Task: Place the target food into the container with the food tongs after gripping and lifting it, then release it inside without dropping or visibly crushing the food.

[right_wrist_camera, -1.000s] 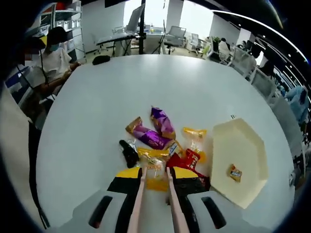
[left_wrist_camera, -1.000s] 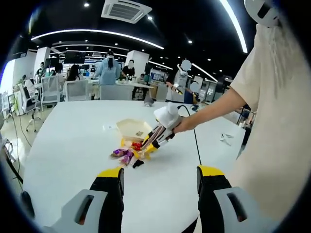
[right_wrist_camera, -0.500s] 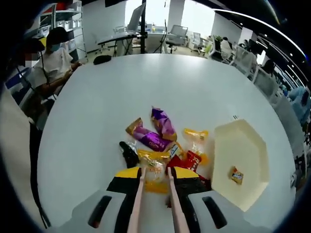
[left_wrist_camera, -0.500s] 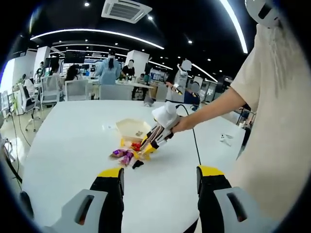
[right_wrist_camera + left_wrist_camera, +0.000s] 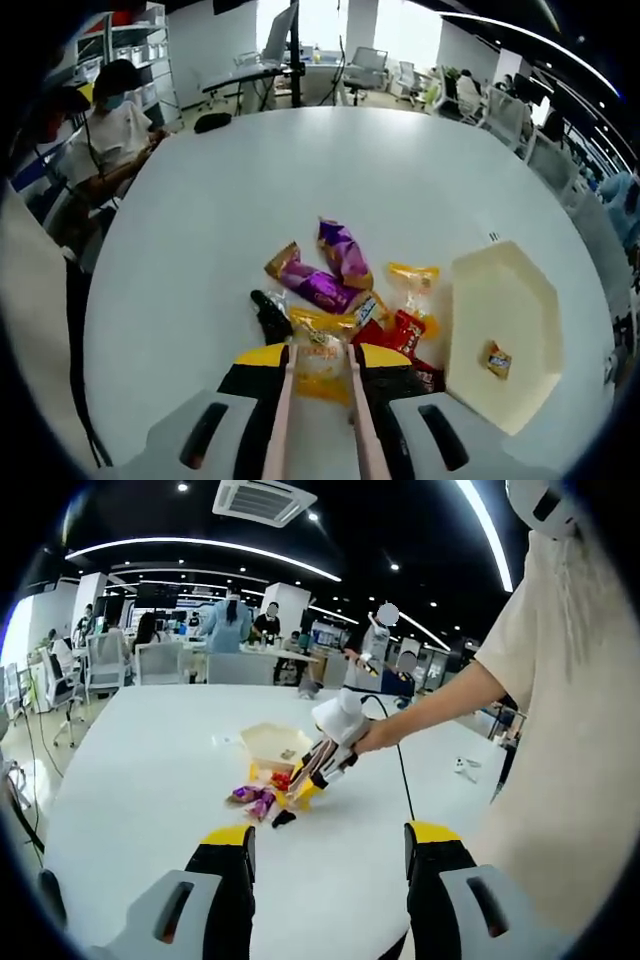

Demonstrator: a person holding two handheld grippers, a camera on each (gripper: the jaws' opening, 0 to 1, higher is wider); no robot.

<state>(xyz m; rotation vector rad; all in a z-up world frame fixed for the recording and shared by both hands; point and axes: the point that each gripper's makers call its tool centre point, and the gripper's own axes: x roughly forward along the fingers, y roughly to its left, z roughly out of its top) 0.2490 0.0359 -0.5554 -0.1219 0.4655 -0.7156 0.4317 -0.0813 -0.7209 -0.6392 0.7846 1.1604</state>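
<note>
A round white table (image 5: 230, 200) holds a small heap of wrapped snacks beside a pale hexagonal tray (image 5: 500, 330) — one small orange packet (image 5: 497, 360) already lies in it. The right gripper (image 5: 318, 375) holds pink tongs (image 5: 280, 430), their tips closed on a yellow snack packet (image 5: 320, 360) at the heap's near edge. The left gripper (image 5: 328, 855) hovers well back — jaws apart, holding nothing.

A broad white tabletop (image 5: 250, 200) stands in an open office. Beyond its far edge in the left gripper view, white chairs (image 5: 160, 664) line up and several people (image 5: 228, 625) stand under ceiling light strips (image 5: 200, 548) and an air vent (image 5: 268, 500).
</note>
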